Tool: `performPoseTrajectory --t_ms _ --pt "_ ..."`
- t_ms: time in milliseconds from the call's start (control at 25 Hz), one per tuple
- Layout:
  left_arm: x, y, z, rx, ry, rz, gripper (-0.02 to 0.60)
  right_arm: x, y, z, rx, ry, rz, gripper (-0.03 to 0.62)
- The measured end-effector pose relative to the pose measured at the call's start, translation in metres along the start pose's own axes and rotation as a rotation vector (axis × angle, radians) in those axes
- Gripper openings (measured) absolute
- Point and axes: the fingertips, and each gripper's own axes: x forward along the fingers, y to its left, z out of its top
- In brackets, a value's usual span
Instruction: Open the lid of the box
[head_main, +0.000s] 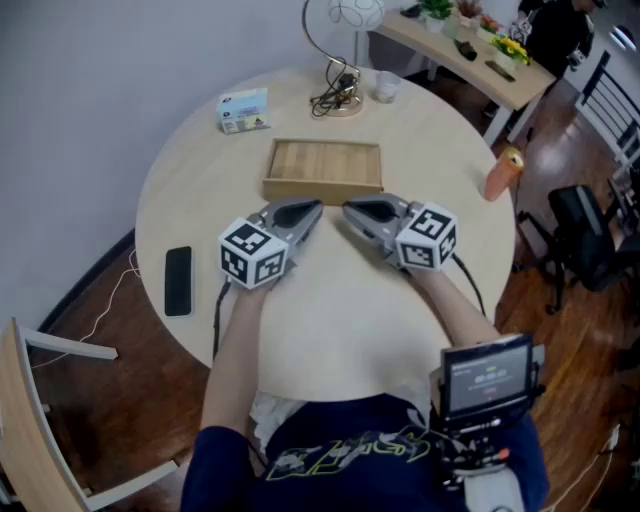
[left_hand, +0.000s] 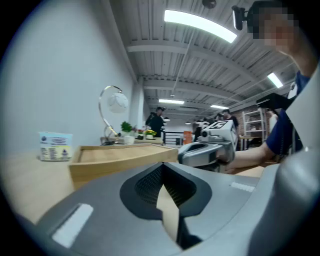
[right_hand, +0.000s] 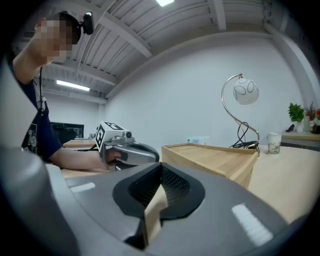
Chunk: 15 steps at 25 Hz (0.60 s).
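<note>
A flat wooden box with its lid down lies on the round table, beyond both grippers. The left gripper rests on the table just in front of the box's left half, jaws shut and empty. The right gripper lies in front of the box's right half, also shut with nothing held. Their tips point toward each other and toward the box's near edge, a little apart from it. In the left gripper view the box lies ahead at left, the right gripper beside it. The right gripper view shows the box ahead at right.
A black phone lies at the table's left. A small white-blue carton, a lamp with cables and a glass stand at the far side. An orange bottle stands at the right edge. A chair stands at lower left.
</note>
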Motion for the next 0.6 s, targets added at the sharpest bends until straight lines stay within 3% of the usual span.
performPoseTrajectory --t_ms 80,160,400,600 --pt "-0.019 0.034 0.001 -0.06 -0.026 0.15 0.0 -0.001 -0.005 0.002 -0.006 0.009 -0.01 0.006" --pt "-0.032 0.054 0.003 -0.104 -0.051 0.213 0.0 -0.002 -0.008 0.003 -0.014 0.013 -0.01 0.006" --pt "-0.015 0.018 0.001 -0.001 -0.007 0.015 0.0 0.0 -0.007 0.005 -0.005 0.006 -0.011 0.006" --pt "-0.015 0.015 0.002 -0.007 -0.008 0.008 0.0 0.001 -0.006 0.005 -0.008 0.004 -0.007 0.006"
